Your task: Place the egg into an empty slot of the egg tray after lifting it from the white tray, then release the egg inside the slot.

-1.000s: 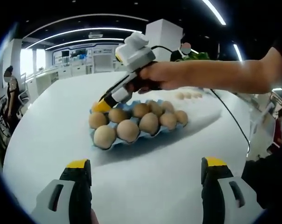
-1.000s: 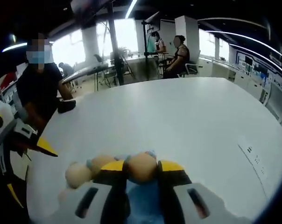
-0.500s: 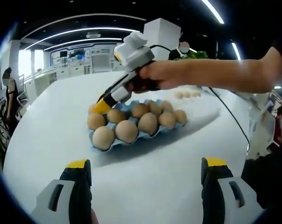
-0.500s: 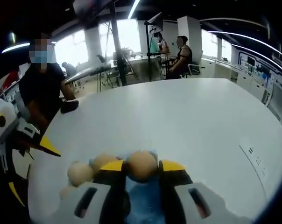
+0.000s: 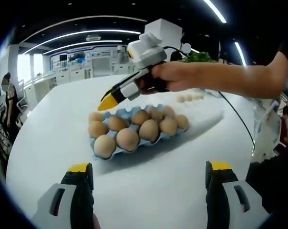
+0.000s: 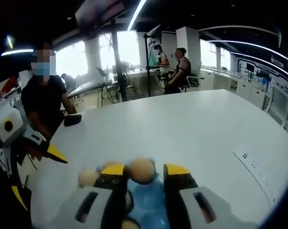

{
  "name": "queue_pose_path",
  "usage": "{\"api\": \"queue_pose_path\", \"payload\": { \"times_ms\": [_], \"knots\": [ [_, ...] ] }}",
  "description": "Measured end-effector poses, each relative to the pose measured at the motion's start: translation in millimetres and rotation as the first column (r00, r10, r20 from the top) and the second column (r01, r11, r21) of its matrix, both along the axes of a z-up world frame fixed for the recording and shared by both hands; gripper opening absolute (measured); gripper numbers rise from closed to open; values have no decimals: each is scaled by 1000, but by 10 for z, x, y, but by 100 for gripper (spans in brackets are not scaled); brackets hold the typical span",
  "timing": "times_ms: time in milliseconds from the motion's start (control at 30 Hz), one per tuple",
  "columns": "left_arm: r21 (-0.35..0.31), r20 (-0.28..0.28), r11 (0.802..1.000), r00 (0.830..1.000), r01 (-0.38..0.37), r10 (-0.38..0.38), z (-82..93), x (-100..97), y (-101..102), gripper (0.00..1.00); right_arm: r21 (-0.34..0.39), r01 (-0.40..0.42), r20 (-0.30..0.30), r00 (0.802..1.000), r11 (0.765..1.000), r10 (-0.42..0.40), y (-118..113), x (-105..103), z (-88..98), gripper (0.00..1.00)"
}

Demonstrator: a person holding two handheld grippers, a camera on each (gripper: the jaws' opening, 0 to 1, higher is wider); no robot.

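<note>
Both tongs [image 6: 145, 170] now clear of egg [image 6: 142, 170]

A round white table [image 5: 63, 124] fills the middle of the left gripper view. A blue egg tray [image 5: 134, 131] sits near the centre, holding roughly ten brown eggs [image 5: 128, 139] in rows. Just above the tray's ten o'clock corner, the right gripper [image 5: 107, 102] hangs with its yellow tips clear of the eggs, held by a person's hand [image 5: 170, 78] reaching in from three o'clock. At six o'clock, the left gripper [image 5: 149, 168] shows its two yellow-tipped jaws set wide apart, nothing between them. A few more eggs [image 5: 190, 97] lie on the table at one o'clock, well beyond the tray.
</note>
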State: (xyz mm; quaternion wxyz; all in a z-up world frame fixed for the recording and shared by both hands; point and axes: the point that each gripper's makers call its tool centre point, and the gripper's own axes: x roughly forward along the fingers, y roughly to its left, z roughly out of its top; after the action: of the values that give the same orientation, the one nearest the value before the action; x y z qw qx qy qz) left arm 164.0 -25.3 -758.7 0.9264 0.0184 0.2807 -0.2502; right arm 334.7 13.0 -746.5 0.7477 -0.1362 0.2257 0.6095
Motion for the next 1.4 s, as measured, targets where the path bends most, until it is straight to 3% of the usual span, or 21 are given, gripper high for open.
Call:
{"api": "queue_pose_path", "payload": {
  "times_ms": [467, 733, 1100, 1233, 1400],
  "knots": [
    [5, 14, 1000, 1000, 14, -14, 41, 40, -186, 100, 9, 51, -33, 998, 999, -50, -506, -11, 111, 29],
    [5, 21, 999, 999, 36, -36, 68, 24, -307, 100, -15, 49, 20, 999, 999, -49, -780, -26, 118, 35],
    [-9, 29, 998, 998, 63, -63, 140, 39, -421, 100, -17, 34, 46, 998, 999, -33, -1073, -74, 98, 34],
    [6, 30, 995, 995, 97, -97, 156, 24, -484, 100, 9, 76, -6, 997, 997, -76, -1261, -37, 80, 33],
    [0, 34, 994, 993, 109, -109, 174, 45, -550, 100, 2, 103, 3, 995, 995, -103, -1467, 11, 68, 34]
  ]
}}
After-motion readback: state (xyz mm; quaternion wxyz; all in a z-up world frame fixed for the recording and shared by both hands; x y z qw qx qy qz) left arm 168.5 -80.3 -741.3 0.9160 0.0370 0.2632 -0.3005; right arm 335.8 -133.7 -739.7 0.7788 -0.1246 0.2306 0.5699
